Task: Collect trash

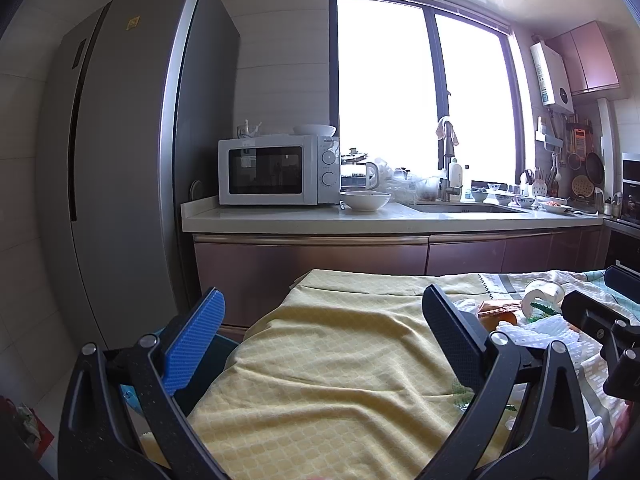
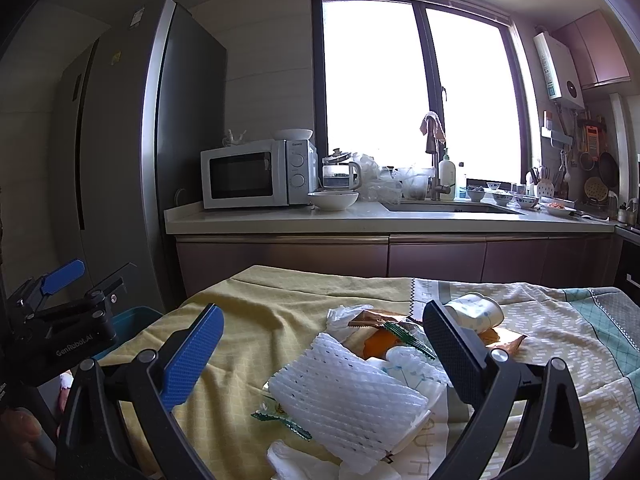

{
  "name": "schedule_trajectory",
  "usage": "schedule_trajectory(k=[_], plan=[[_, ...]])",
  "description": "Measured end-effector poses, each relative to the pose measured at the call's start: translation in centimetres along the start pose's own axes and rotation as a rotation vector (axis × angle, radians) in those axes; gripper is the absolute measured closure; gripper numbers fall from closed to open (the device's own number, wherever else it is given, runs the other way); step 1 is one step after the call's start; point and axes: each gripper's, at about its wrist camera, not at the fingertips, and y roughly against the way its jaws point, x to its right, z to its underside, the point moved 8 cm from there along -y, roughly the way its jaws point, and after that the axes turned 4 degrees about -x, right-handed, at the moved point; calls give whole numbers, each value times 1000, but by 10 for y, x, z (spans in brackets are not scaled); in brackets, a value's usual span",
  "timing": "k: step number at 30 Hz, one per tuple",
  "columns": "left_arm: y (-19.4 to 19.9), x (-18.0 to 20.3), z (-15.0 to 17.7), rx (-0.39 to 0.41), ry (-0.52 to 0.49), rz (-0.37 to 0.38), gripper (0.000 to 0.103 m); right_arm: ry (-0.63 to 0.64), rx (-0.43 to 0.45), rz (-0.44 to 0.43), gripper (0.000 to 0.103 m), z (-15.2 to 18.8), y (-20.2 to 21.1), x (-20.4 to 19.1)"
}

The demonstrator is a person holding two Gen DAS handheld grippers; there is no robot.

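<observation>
Trash lies piled on a cloth-covered table (image 2: pixel 248 320). In the right wrist view the pile holds a white foam net (image 2: pixel 344 392), an orange wrapper (image 2: pixel 378 342), a green plastic strip (image 2: pixel 408 338), crumpled white plastic (image 2: pixel 340 316), a tipped paper cup (image 2: pixel 476 310) and a brown wrapper (image 2: pixel 506 342). My right gripper (image 2: pixel 324 344) is open above the pile, the foam net between its fingers but untouched. My left gripper (image 1: pixel 324 330) is open over bare yellow cloth (image 1: pixel 340 360), left of the pile. The left wrist view shows the cup (image 1: pixel 542 294) and foam net (image 1: pixel 548 330) at far right. The left gripper (image 2: pixel 86 276) also shows at the right view's left edge.
A blue bin (image 2: pixel 130 318) stands at the table's left edge, below the left gripper. Behind are a kitchen counter (image 2: pixel 360 220) with a microwave (image 2: pixel 256 174), a bowl (image 2: pixel 333 200) and a sink (image 2: pixel 452 208), and a tall fridge (image 2: pixel 120 140) on the left.
</observation>
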Motion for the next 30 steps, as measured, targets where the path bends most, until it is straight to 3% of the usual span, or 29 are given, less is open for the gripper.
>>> schedule_trajectory(k=[30], plan=[[0,2,-1,-2,4,1,6,-6,-2,-25,7,0,0,0]])
